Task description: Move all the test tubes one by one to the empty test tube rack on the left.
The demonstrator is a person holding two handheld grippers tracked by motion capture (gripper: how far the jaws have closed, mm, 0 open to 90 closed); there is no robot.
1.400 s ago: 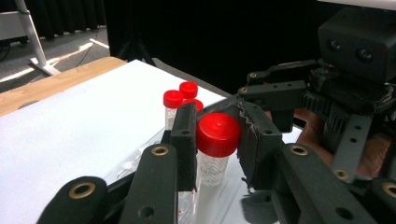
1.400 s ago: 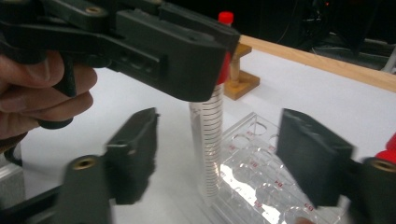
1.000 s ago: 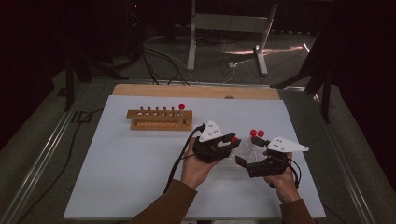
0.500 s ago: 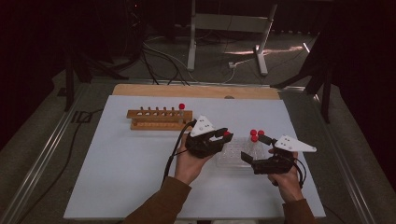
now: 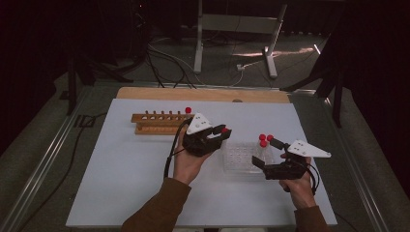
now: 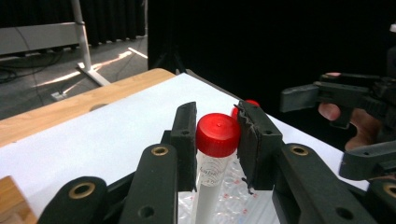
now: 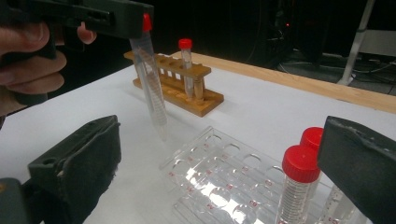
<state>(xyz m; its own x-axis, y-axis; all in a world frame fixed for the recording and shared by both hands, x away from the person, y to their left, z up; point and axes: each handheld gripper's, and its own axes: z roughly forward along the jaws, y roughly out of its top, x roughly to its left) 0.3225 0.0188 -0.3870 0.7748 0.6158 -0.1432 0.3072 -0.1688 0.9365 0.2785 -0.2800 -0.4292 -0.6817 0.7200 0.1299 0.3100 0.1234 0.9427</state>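
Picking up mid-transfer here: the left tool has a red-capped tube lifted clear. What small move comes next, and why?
Probably carry it toward the wooden rack. The left tool is shut on the red-capped tube, hanging free above the clear tray; the wooden rack already holds one tube beside open holes. The right tool is open by the tray.

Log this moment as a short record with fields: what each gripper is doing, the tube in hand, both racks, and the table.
left gripper: shut on a red-capped clear plastic tube, held in the air
tube tip: above the white table sheet, beside the clear rack, in no hole
right gripper: open, holds nothing, its fingers either side of the clear plastic rack
clear plastic rack: three red-capped tubes standing at its far right corner
wooden rack: one red-capped tube upright at its right end
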